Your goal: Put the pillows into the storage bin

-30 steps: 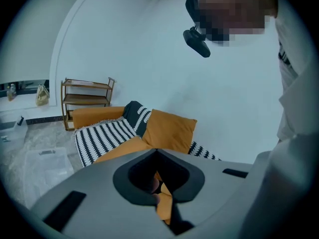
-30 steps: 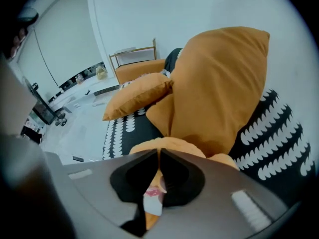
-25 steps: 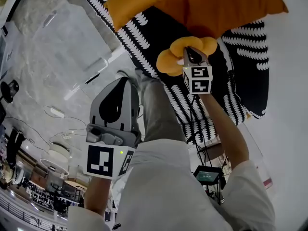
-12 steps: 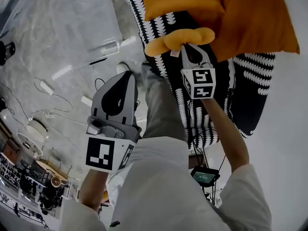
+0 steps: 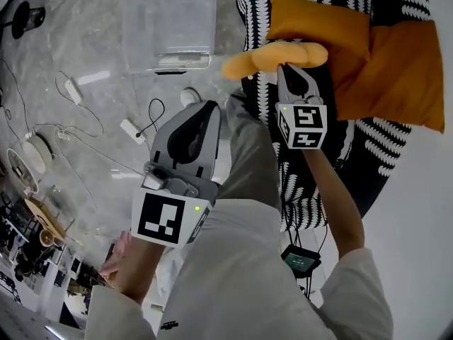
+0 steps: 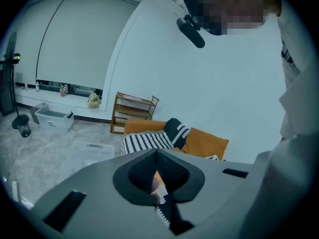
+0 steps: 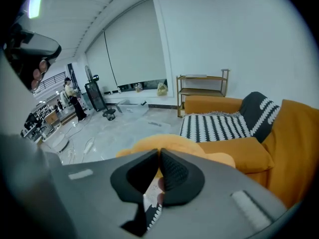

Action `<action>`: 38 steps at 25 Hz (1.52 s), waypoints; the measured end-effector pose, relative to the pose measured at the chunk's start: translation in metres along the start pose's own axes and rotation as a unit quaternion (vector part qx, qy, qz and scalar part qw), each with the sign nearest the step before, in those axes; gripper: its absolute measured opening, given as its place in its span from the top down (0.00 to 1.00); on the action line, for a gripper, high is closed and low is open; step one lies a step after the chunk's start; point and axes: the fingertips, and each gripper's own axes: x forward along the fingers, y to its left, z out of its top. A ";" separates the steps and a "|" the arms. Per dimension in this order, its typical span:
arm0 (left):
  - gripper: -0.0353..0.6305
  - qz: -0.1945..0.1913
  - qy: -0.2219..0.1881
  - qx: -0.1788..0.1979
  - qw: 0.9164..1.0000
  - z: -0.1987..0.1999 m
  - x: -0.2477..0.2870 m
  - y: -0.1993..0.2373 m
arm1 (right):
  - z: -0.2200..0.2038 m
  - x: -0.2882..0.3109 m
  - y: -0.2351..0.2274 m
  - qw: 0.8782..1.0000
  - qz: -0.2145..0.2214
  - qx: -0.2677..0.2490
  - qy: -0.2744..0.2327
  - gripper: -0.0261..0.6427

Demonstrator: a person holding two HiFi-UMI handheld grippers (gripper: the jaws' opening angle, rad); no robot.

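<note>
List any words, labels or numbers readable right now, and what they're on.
No readable text anywhere.
On the left claw and right claw: square marker patterns only, not text.
On the small screen at the person's waist: too small to read.

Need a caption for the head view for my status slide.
Right gripper pinches a small orange pillow beside the striped sofa; left gripper shut, empty; clear storage bin on the floor ahead.

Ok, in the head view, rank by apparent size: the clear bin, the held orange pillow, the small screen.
1. clear bin
2. orange pillow: it is nearer the camera, so its true size is unsure
3. small screen: clearly smallest
</note>
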 end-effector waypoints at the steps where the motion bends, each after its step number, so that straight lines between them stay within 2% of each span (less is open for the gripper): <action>1: 0.94 0.004 -0.001 -0.002 1.000 0.000 -0.006 0.008 | 0.003 0.004 0.011 1.000 0.004 -0.001 0.000 0.92; 12: 0.94 0.067 -0.030 -0.057 0.996 -0.011 -0.045 0.075 | 0.021 0.064 0.099 0.996 0.074 -0.040 0.017 0.92; 18: 0.94 0.112 -0.052 -0.087 0.989 -0.005 -0.073 0.121 | 0.024 0.103 0.139 0.994 0.093 -0.027 0.047 0.92; 26: 0.94 0.146 -0.067 -0.141 0.977 -0.023 -0.102 0.166 | -0.003 0.158 0.183 0.990 0.090 0.014 0.106 0.92; 30: 0.94 0.150 -0.070 -0.151 0.975 -0.033 -0.119 0.190 | -0.019 0.183 0.207 0.988 0.087 -0.003 0.130 0.92; 38: 0.94 0.166 -0.069 -0.167 0.969 -0.065 -0.155 0.231 | -0.063 0.228 0.230 0.983 0.054 0.012 0.174 0.91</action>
